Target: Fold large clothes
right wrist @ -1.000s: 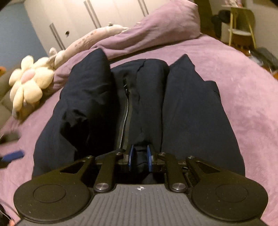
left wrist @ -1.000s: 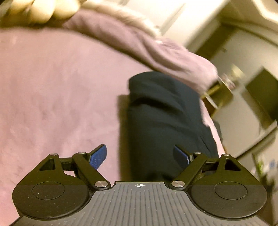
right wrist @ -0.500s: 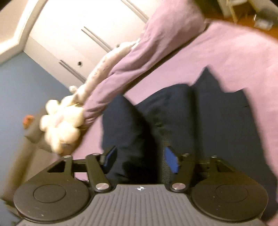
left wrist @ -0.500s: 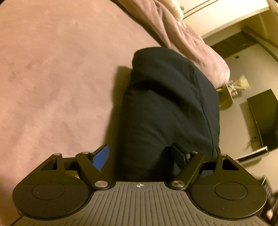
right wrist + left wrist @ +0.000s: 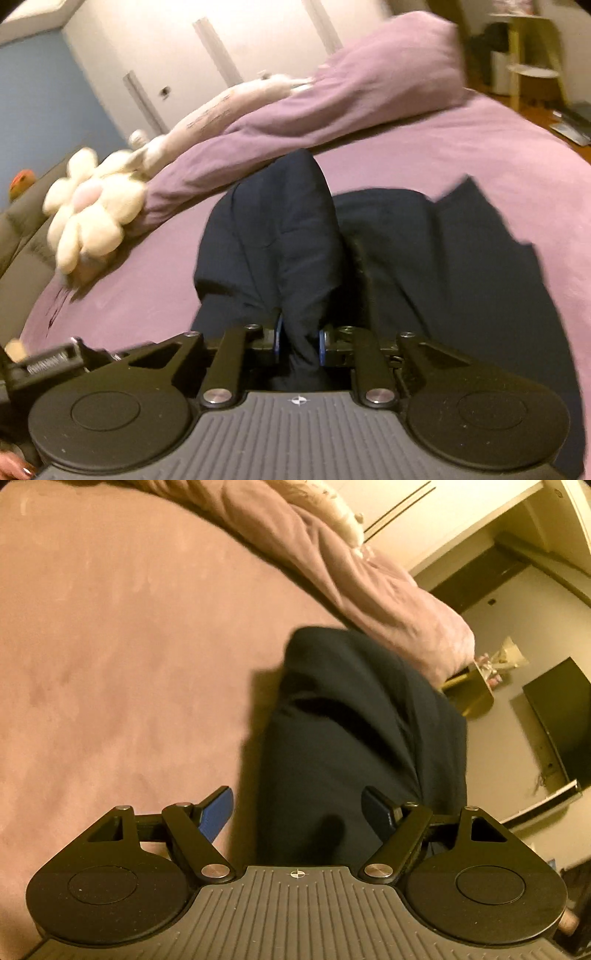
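A dark navy jacket (image 5: pixel 424 258) lies on the purple bed (image 5: pixel 498 147). My right gripper (image 5: pixel 298 341) is shut on a raised fold of the jacket (image 5: pixel 280 236) and holds it up above the rest of the garment. In the left wrist view the jacket (image 5: pixel 354 738) lies as a long dark bundle on the bed (image 5: pixel 110 646). My left gripper (image 5: pixel 301 810) is open, its blue fingers on either side of the jacket's near end, nothing held.
A purple pillow (image 5: pixel 369 92) and a white flower plush (image 5: pixel 92 210) lie at the head of the bed. A wardrobe (image 5: pixel 221 48) stands behind. A yellow side table (image 5: pixel 472 694) and a dark screen (image 5: pixel 557 720) stand past the bed's edge.
My right gripper opened, shifted left and shut again on a fold of the jacket, lifting it. My left gripper stayed open and moved closer over the jacket's end.
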Motion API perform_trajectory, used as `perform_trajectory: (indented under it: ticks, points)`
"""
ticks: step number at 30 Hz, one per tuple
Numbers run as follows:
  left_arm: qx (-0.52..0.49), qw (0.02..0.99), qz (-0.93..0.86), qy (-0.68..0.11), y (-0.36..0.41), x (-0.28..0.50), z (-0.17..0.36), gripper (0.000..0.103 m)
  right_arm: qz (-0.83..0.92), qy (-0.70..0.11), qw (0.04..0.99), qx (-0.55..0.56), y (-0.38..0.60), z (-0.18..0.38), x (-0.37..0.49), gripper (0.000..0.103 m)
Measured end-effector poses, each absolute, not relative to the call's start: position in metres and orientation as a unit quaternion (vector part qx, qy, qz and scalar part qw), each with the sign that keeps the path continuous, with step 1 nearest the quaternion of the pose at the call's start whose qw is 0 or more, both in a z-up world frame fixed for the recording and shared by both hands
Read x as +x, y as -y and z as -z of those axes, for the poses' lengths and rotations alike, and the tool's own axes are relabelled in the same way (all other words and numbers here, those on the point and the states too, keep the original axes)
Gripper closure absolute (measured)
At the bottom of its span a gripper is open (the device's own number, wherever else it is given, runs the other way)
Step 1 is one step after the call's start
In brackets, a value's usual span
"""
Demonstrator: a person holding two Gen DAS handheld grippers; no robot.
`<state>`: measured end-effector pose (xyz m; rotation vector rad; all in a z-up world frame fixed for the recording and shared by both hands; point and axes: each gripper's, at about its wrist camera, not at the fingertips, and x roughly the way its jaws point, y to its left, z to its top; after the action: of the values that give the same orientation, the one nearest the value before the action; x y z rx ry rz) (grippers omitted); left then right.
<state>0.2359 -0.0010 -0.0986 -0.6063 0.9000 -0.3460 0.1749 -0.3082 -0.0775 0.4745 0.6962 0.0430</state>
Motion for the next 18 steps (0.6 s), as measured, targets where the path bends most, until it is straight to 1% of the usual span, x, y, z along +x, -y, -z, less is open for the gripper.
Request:
perform_trajectory:
  ticks: [3, 5, 8, 10, 13, 14, 15, 16, 18]
  points:
    - [-0.276, 0.833, 0.175, -0.447, 0.017, 0.238, 0.105, 0.022, 0.028, -0.342, 0.913, 0.219, 0.319, 0.092, 0.162, 0.088]
    - [-0.278, 0.819, 0.192, -0.463, 0.032, 0.241, 0.115, 0.022, 0.046, -0.352, 0.912, 0.207, 0.331, 0.109, 0.161, 0.093]
    - [-0.324, 0.789, 0.196, -0.483, 0.040, 0.248, 0.133, 0.018, 0.028, -0.356, 0.902, 0.243, 0.347, 0.119, 0.163, 0.092]
    - [-0.327, 0.788, 0.192, -0.485, 0.040, 0.250, 0.136, 0.018, 0.007, -0.338, 0.902, 0.270, 0.357, 0.112, 0.158, 0.083]
    - [-0.327, 0.787, 0.197, -0.485, 0.038, 0.254, 0.136, 0.018, 0.003, -0.309, 0.899, 0.309, 0.378, 0.106, 0.150, 0.063]
    - [-0.326, 0.787, 0.196, -0.485, 0.039, 0.255, 0.136, 0.018, 0.004, -0.303, 0.895, 0.328, 0.387, 0.107, 0.150, 0.050]
    - [-0.324, 0.789, 0.196, -0.484, 0.039, 0.252, 0.137, 0.018, 0.015, -0.308, 0.889, 0.339, 0.395, 0.108, 0.150, 0.045]
    - [-0.320, 0.791, 0.195, -0.483, 0.040, 0.252, 0.136, 0.018, 0.023, -0.307, 0.887, 0.344, 0.398, 0.109, 0.150, 0.045]
    - [-0.319, 0.792, 0.195, -0.483, 0.043, 0.252, 0.136, 0.018, 0.015, -0.301, 0.884, 0.358, 0.406, 0.110, 0.154, 0.035]
